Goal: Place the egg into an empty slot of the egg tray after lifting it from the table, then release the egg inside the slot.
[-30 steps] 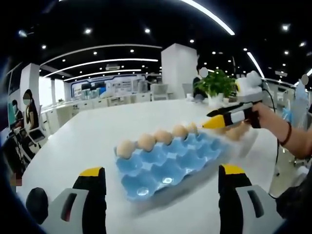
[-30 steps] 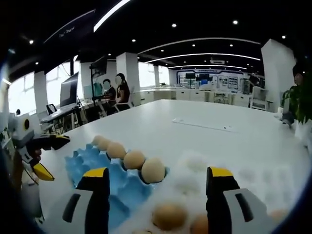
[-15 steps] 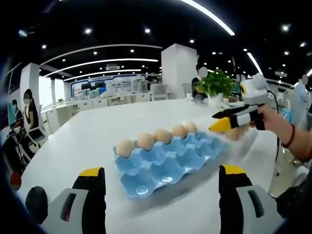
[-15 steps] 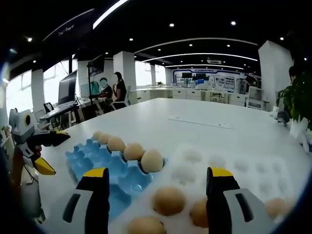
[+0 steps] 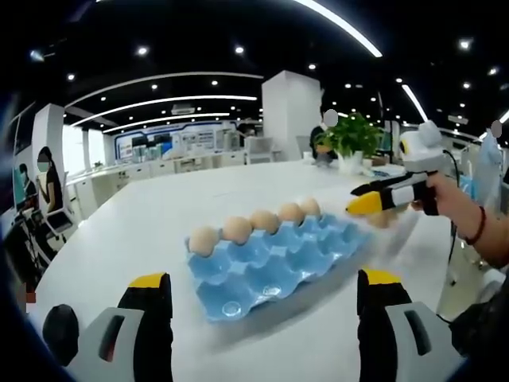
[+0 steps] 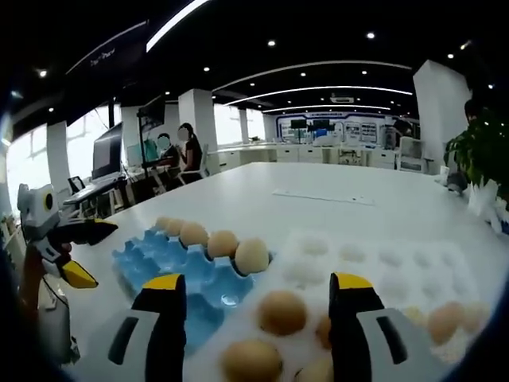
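1. Left gripper (image 5: 265,318): seen in the left gripper view, its two yellow-tipped jaws stand wide apart with nothing between them, poised above the white table (image 5: 143,231) on the near side of the blue egg tray (image 5: 274,259).
2. Blue egg tray: it lies flat on the table. In the left gripper view a row of five brown eggs (image 5: 254,224) fills the slots along its far edge; the nearer rows of slots are bare.
3. Right gripper (image 6: 254,322): in the right gripper view its jaws are likewise spread wide and grasp nothing. They hang over a white egg tray (image 6: 374,267).
4. White egg tray: it sits on the table just beside the blue tray, to its right in the right gripper view. Several brown eggs rest in its near slots; one egg (image 6: 282,312) lies between the right gripper's jaws but is not touched by them, and another egg (image 6: 442,321) lies further right.
5. Cross views: the right gripper appears at the right of the left gripper view, held in a person's hand (image 5: 445,195) beyond the tray's far right end; the left gripper appears at the left of the right gripper view.
6. Background: a potted plant (image 5: 350,139) stands at the table's far end, and seated people (image 6: 179,151) are at desks beyond.
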Available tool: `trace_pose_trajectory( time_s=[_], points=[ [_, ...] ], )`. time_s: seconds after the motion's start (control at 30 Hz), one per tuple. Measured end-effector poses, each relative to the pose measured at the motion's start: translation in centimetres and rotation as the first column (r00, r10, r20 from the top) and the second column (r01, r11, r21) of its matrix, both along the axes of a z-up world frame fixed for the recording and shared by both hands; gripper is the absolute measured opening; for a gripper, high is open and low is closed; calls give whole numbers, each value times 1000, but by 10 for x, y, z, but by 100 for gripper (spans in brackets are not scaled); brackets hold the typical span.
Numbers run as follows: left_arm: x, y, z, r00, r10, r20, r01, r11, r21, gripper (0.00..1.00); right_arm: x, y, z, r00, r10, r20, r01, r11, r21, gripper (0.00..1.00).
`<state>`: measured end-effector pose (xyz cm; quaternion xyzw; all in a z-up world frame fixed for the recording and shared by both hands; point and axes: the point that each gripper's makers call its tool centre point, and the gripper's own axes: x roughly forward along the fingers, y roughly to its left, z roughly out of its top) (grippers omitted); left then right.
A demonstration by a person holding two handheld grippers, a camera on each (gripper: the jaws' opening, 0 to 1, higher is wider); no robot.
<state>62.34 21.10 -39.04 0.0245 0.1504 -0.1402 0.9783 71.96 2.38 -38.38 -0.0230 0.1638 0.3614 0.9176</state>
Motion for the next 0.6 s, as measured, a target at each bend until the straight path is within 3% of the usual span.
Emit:
trace_pose_trajectory(
  time_s=[0.4, 0.47, 0.6],
  points=[
    [-5, -3, 2, 1000, -9, 8, 9, 1000, 2, 99, -5, -5, -1, 994, -112, -6, 112, 993, 25, 60],
    [-5, -3, 2, 1000, -10, 8, 10, 1000, 8, 99, -3, -10, -5, 986, -166, -15, 166, 986, -4, 58],
    [-6, -3, 3, 1000, -5, 15, 5, 1000, 3, 98, -3, -8, -8, 980, -196, -29, 195, 980, -26, 55]
  ],
)
